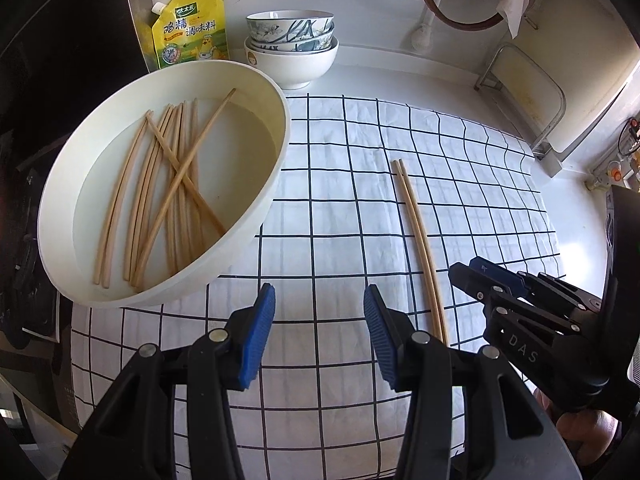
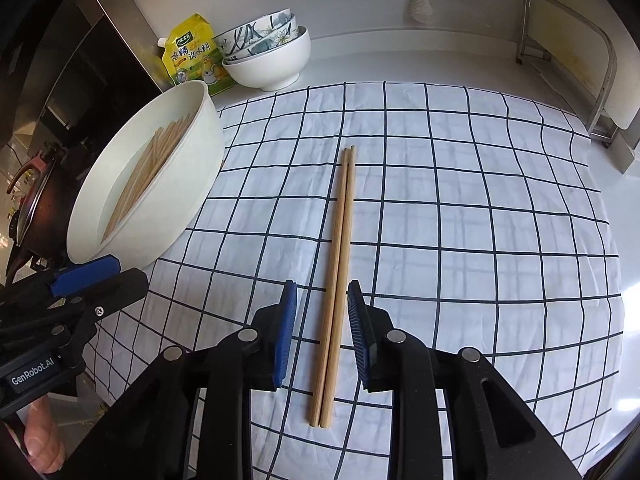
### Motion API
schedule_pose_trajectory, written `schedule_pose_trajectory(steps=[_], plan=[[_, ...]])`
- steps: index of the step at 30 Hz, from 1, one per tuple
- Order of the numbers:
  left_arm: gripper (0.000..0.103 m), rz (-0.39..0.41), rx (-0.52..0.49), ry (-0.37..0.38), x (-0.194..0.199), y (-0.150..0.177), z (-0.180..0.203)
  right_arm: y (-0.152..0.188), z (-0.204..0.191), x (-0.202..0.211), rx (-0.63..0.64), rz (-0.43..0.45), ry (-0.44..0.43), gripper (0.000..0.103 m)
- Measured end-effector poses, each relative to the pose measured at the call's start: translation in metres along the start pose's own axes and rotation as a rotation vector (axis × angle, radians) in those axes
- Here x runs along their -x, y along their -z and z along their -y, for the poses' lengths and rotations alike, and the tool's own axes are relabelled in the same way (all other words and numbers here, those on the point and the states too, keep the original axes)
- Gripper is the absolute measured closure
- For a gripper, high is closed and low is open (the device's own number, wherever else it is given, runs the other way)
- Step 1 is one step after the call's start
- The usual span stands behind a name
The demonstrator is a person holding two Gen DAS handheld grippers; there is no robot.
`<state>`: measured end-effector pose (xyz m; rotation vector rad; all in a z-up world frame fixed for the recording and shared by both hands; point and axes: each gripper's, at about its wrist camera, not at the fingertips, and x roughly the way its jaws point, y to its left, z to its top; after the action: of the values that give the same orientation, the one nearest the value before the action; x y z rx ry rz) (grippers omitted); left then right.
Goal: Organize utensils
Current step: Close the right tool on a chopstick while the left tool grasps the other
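Observation:
A pair of wooden chopsticks (image 2: 340, 264) lies side by side on the checked cloth (image 2: 460, 220). My right gripper (image 2: 322, 304) is open, with the near half of the pair between its blue pads. The right-hand pad is close beside the sticks and the left-hand pad stands clear. My left gripper (image 1: 319, 312) is open over bare cloth with nothing between its fingers. The pair (image 1: 420, 236) lies to its right, where the right gripper (image 1: 472, 276) shows. A white round basin (image 1: 276, 168) at the left holds several loose chopsticks (image 1: 168, 188).
Stacked bowls (image 1: 292, 40) and a yellow seasoning pouch (image 1: 192, 32) stand behind the basin. A metal rack (image 1: 520, 92) leans at the back right. A dark pan (image 2: 36, 200) sits left of the basin (image 2: 180, 184). The left gripper (image 2: 96, 276) shows at the lower left of the right wrist view.

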<state>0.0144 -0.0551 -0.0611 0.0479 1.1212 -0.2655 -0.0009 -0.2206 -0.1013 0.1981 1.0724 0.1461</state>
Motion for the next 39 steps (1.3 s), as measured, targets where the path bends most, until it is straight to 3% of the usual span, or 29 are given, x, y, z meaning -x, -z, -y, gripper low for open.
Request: schedule_pose_trajectory(steps=[21, 32, 39], plan=[[0.056, -0.001, 0.065, -0.047, -0.002, 0.005, -0.005, 0.004, 0.002, -0.023, 0.022, -0.032, -0.04, 0.078], [0.056, 0.012, 0.067, -0.033, 0.0, 0.005, -0.002, 0.011, 0.019, -0.033, -0.023, -0.038, 0.027, 0.078], [0.056, 0.005, 0.047, -0.02, -0.003, 0.006, 0.004, 0.018, 0.016, -0.037, 0.015, -0.025, 0.074, 0.078]])
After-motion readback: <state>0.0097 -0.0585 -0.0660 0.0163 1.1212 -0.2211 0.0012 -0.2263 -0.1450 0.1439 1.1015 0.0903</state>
